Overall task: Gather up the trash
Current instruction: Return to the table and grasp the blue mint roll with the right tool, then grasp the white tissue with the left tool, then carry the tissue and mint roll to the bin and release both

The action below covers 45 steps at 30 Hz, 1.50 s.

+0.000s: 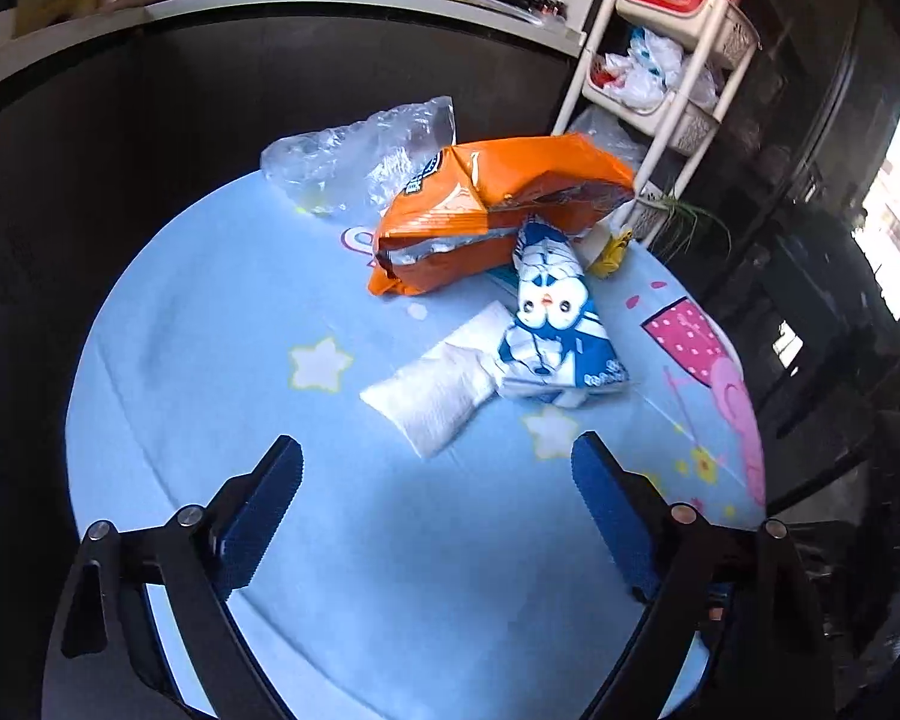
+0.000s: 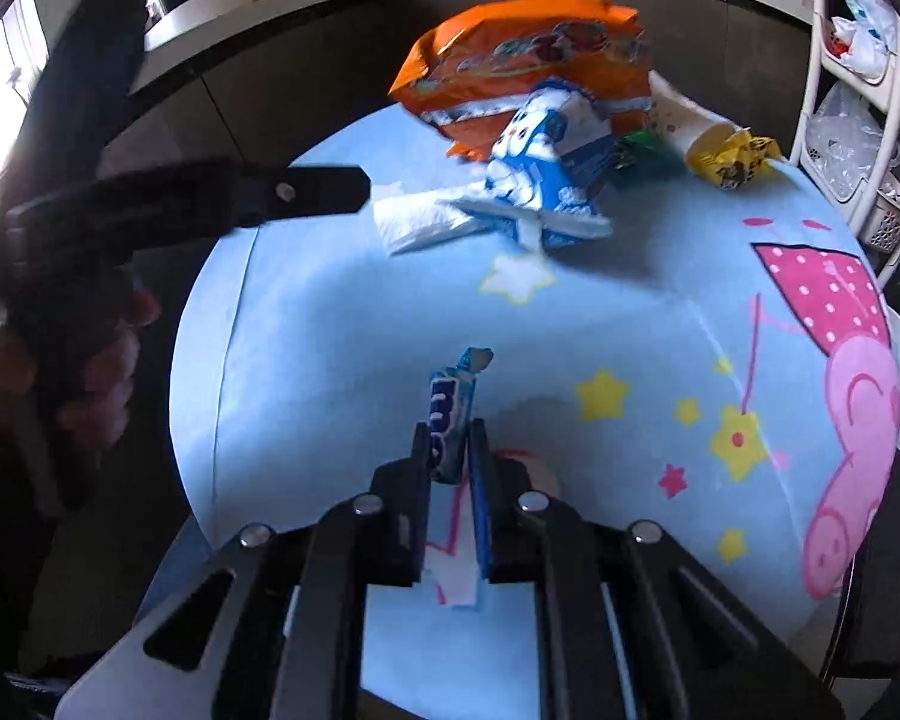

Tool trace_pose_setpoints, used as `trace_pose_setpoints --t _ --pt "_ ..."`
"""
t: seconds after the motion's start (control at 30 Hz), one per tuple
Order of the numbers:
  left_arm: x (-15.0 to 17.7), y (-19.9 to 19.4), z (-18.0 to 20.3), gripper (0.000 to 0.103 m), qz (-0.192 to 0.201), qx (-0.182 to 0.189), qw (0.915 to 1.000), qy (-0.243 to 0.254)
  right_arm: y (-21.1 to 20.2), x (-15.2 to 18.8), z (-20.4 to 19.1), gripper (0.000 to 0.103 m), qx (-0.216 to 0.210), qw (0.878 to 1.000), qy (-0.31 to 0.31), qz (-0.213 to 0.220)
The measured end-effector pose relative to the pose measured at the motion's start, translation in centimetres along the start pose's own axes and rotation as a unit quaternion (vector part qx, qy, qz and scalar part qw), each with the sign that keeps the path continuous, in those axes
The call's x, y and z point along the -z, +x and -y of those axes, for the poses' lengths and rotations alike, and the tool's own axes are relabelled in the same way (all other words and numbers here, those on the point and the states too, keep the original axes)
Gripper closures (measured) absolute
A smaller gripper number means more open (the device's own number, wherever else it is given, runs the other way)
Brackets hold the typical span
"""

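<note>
Blue candy wrapper (image 2: 450, 414) sits pinched between the closed jaws of the right gripper (image 2: 450, 450), low in the middle of the right wrist view, its long axis running straight out along the fingers. White lettering on it is too cut off to read. In the left wrist view, the left gripper (image 1: 438, 468) stands wide open and empty, with the white napkin (image 1: 438, 384) just ahead at centre, lying diagonally across its path; the penguin-printed packet (image 1: 552, 324) and orange bag (image 1: 498, 210) lie beyond on the blue tablecloth (image 1: 210, 360).
</note>
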<state>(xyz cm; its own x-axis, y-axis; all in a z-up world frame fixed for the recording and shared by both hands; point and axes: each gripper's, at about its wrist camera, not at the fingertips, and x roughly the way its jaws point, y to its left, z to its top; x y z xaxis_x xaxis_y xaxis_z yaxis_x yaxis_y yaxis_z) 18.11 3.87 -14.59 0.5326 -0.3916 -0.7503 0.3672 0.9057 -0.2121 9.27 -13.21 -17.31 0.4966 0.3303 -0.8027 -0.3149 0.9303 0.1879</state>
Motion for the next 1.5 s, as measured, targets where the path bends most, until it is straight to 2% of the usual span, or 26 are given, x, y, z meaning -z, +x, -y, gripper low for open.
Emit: trace_pose_setpoints --t 0.13,0.4,0.53,0.67,0.8,0.9,0.93,0.97,1.03,1.23,1.4,1.5 --pt "-2.1 3.4 -0.5 0.029 -0.023 -0.012 0.9987 0.044 -1.4 -0.8 1.7 0.090 0.006 0.999 0.022 0.023" --pt "-3.2 7.3 1.3 0.032 -0.055 -0.023 0.9879 0.143 -3.2 -1.2 4.5 0.089 0.007 0.997 0.064 0.036" --pt "-3.0 7.7 2.0 0.042 -0.067 -0.015 0.9856 0.155 -3.3 -0.8 4.6 0.089 0.008 0.997 0.067 0.037" --pt "-1.8 8.2 2.4 0.043 -0.078 -0.026 0.9823 0.168 -3.5 -0.8 4.4 0.089 0.009 0.997 0.066 0.038" --pt "-1.5 7.8 1.8 0.049 -0.069 -0.024 0.9877 0.138 -3.8 -0.8 4.4 0.089 0.010 0.997 0.067 0.040" --pt "-1.5 7.2 1.2 0.070 -0.067 -0.020 0.9914 0.111 -4.2 -0.8 4.4 0.089 0.011 0.997 0.066 0.045" --pt "-1.5 7.1 0.9 0.084 -0.069 -0.014 0.9926 0.099 -4.3 -0.8 4.4 0.089 0.010 0.997 0.067 0.046" --pt "-1.5 6.9 0.8 0.093 -0.073 -0.010 0.9932 0.090 -4.4 -0.8 4.4 0.089 0.010 0.997 0.067 0.047" --pt "-1.2 6.5 0.6 0.097 -0.075 -0.004 0.9944 0.075 -4.5 -0.8 4.5 0.089 0.008 0.997 0.068 0.048" --pt "0.3 2.0 0.6 0.098 -0.048 -0.001 0.9983 0.034 -5.6 -0.7 4.6 0.089 -0.002 0.996 0.070 0.060" --pt "0.4 -3.4 2.6 0.098 -0.003 0.040 0.9992 0.008 -7.6 -1.1 5.5 0.089 -0.002 0.993 0.075 0.089" --pt "-0.6 -5.0 4.7 0.098 0.019 0.067 0.9975 0.016 -9.1 -1.5 6.6 0.089 0.007 0.991 0.081 0.110"
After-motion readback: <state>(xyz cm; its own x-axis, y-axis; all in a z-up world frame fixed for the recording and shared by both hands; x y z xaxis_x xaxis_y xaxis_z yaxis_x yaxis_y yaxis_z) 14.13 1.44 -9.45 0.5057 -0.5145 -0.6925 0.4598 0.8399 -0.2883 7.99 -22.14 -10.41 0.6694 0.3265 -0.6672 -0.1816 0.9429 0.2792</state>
